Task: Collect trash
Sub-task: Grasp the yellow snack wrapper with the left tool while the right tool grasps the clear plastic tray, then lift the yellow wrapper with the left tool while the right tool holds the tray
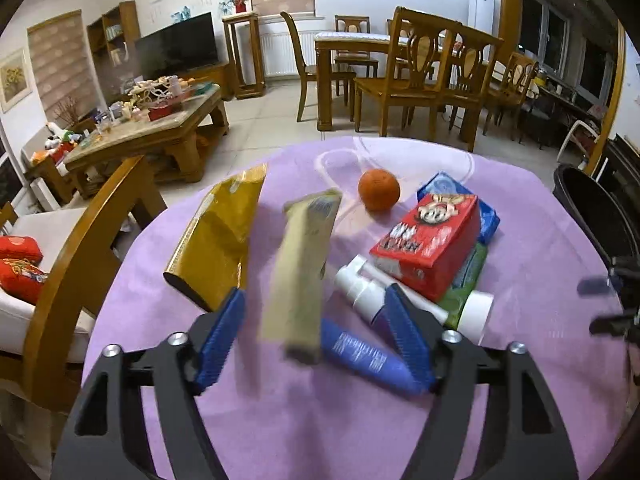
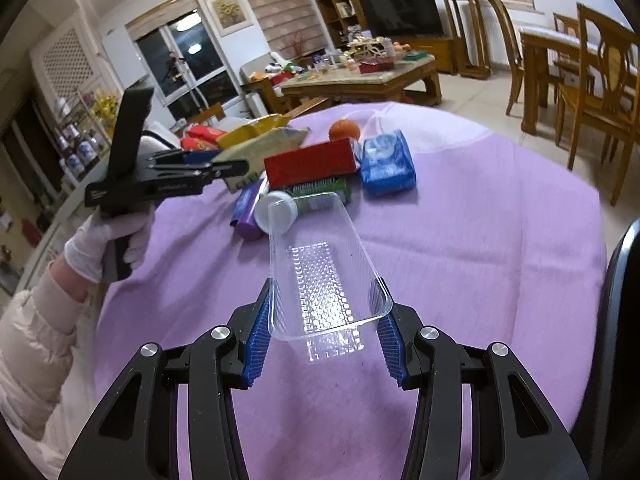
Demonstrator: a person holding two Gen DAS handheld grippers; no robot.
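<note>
In the left wrist view my left gripper (image 1: 316,328) is open, its blue pads (image 1: 222,336) wide apart around a blurred tan carton (image 1: 300,272) that touches neither pad. A gold bag (image 1: 218,240), a blue tube (image 1: 368,354), a white spray bottle (image 1: 360,286), a red box (image 1: 430,240) and an orange (image 1: 379,189) lie on the purple tablecloth (image 1: 520,340). In the right wrist view my right gripper (image 2: 326,326) grips a clear plastic tray (image 2: 320,272) by its near end. The left gripper (image 2: 192,176) shows at the left, above the pile.
A black bin rim (image 1: 592,216) stands at the table's right edge, also seen in the right wrist view (image 2: 620,320). A wooden chair (image 1: 92,248) stands at the left. A blue packet (image 2: 386,162) and green pack (image 2: 320,194) lie in the pile.
</note>
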